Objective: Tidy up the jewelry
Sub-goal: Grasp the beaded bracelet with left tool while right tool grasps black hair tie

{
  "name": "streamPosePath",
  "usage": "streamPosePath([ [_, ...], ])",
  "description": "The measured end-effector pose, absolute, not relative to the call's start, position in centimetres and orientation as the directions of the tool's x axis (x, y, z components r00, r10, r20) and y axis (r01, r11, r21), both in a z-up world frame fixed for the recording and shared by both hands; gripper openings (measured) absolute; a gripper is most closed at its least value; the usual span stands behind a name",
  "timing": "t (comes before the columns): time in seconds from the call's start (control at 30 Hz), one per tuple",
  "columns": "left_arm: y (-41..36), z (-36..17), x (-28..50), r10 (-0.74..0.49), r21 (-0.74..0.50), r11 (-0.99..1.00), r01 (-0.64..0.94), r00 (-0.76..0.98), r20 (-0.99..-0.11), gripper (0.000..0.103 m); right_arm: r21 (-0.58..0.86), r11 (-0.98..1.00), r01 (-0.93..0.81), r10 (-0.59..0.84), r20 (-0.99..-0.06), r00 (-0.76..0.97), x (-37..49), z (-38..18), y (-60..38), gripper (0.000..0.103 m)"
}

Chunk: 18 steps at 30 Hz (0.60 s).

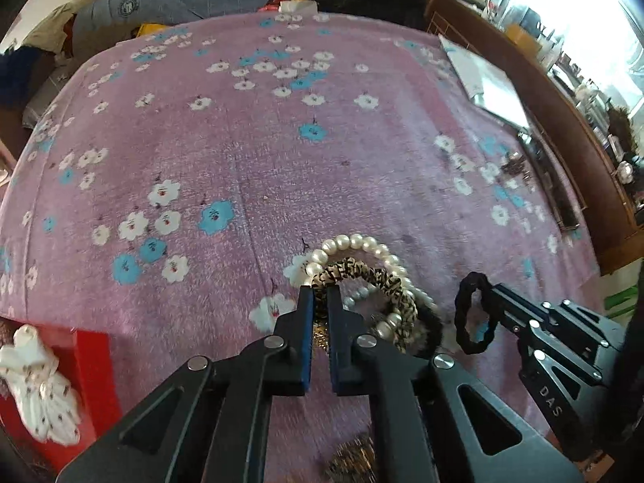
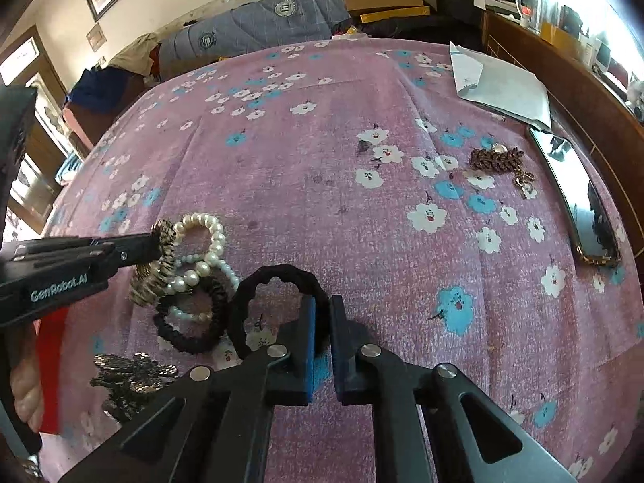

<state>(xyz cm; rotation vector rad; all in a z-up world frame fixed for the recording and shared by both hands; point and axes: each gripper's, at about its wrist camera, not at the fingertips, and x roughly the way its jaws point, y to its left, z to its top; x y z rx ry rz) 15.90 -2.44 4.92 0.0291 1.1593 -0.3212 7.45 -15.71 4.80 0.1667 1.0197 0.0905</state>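
Black angular tongs [image 1: 320,302] with blue-edged pads, silver rivets, white "GenRobot.AI" and "DAS" lettering.

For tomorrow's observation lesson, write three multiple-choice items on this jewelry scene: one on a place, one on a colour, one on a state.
1. Where does the phone lie?
A. by the bed's right edge
B. on the pearls
C. in the red box

2. What colour is the hair tie in the right hand-held gripper?
A. white
B. black
C. red

3. What is the left hand-held gripper doing?
A. hanging open
B. gripping paper
C. pinching the patterned scrunchie

Answers: 1 A, it lies beside the wooden board; 2 B, the ring is black; 3 C, its pads close on the patterned band.
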Motion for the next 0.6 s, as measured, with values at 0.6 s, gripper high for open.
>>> streamPosePath([
  [0.6,9.5,13.5,6.6,-0.265,-0.228,0.964,0.135,0.486,-0.833,0.006,0.298,0.954,-0.042,0.263,-0.758,0.597,1.2,12.4,-12.5,0.007],
])
